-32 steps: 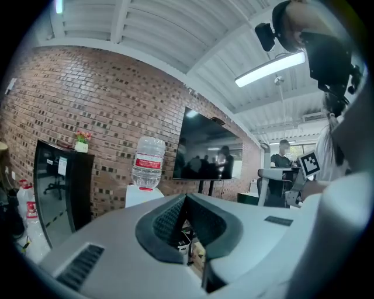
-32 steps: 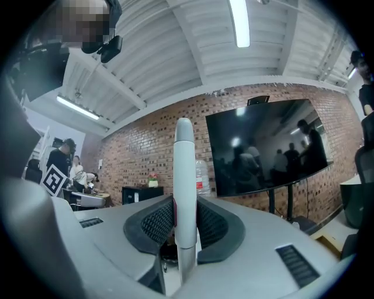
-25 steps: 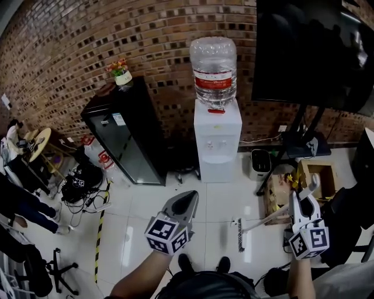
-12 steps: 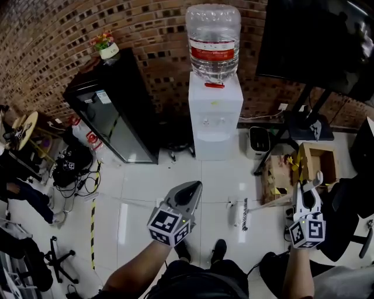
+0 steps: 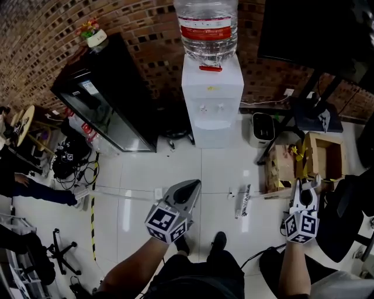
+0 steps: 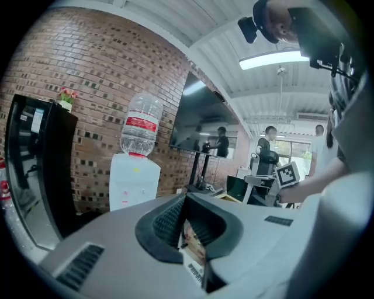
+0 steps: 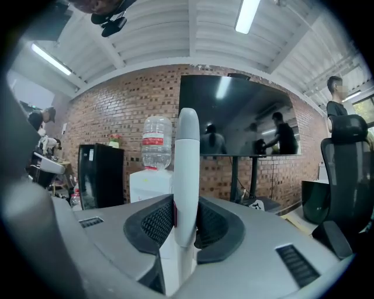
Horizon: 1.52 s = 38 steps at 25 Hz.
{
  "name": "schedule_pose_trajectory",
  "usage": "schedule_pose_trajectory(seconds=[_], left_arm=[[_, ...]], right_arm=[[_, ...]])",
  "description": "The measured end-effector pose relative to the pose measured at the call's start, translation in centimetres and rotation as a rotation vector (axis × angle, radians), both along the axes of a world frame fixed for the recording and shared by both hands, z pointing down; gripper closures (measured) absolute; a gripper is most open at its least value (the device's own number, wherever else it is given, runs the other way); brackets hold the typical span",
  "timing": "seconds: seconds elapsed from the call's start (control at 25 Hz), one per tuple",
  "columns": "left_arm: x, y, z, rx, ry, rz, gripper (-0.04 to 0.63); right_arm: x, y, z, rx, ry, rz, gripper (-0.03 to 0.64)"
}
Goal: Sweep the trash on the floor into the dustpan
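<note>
Bright ceiling strip lights [image 7: 248, 14], floor [image 5: 146, 175] glare, fisheye-warped dark edges.

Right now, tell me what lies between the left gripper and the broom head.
Head view: only bare white floor tile between the left gripper and the broom head; no trash visible there.

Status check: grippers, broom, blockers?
Right gripper shut on broom handle; broom head on floor. Left gripper shut on thin labelled piece. Dustpan, trash not made out.
</note>
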<state>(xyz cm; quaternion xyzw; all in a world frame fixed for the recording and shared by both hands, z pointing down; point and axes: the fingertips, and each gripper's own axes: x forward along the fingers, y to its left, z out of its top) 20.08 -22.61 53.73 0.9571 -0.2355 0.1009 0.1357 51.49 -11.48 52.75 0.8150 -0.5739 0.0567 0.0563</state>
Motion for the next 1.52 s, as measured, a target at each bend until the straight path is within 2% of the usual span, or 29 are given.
schedule_pose_trajectory(seconds=[0.2,0.36,0.52,0.68,0.8,0.96,1.04,1.24,1.4,1.52], left_arm=[[1.9,-1.7,3.1,0.020,-0.038,-0.031,0.583],[2.6,-3.2,6.1,-0.015,0.018,-0.066,0.583],[2.2,-5.2,10.0,-0.026,-0.068,-0.131,0.583],[0.5,-5.0,11.1,-0.056,-0.080,-0.171,0.582],[-1.7,-4.5,11.0,-0.080,-0.059,-0.209,0.583],[-6.3,-5.0,11.7,-0.093,-0.155,-0.346,0.581],[-8.5,-5.5,11.6,-0.092,-0.166,-0.398,0.581],[-13.2,-5.8,10.6,-0.061,-0.153,-0.406,0.581],[-18.6,-6.0,10.9,-0.075,-0.194,-0.486,0.581],[-22.6,-5.8,11.0,-0.094,-0.197,-0.543,0.581]], right_arm=[[1.3,-2.1,4.4,-0.045,0.007,0.000,0.514],[2.2,-3.3,7.2,-0.073,0.010,0.030,0.514],[1.8,-4.6,9.7,-0.112,0.022,-0.005,0.515],[-0.3,-5.3,12.0,-0.167,0.039,-0.068,0.515],[-2.3,-6.2,12.2,-0.183,0.060,-0.124,0.517],[-6.3,-7.4,12.5,-0.195,0.016,-0.189,0.517],[-8.6,-8.0,12.8,-0.202,0.005,-0.212,0.517],[-14.7,-9.7,13.3,-0.239,0.018,-0.289,0.515],[-18.9,-10.6,13.5,-0.251,0.005,-0.314,0.515],[-22.1,-11.3,13.4,-0.259,-0.003,-0.337,0.514]])
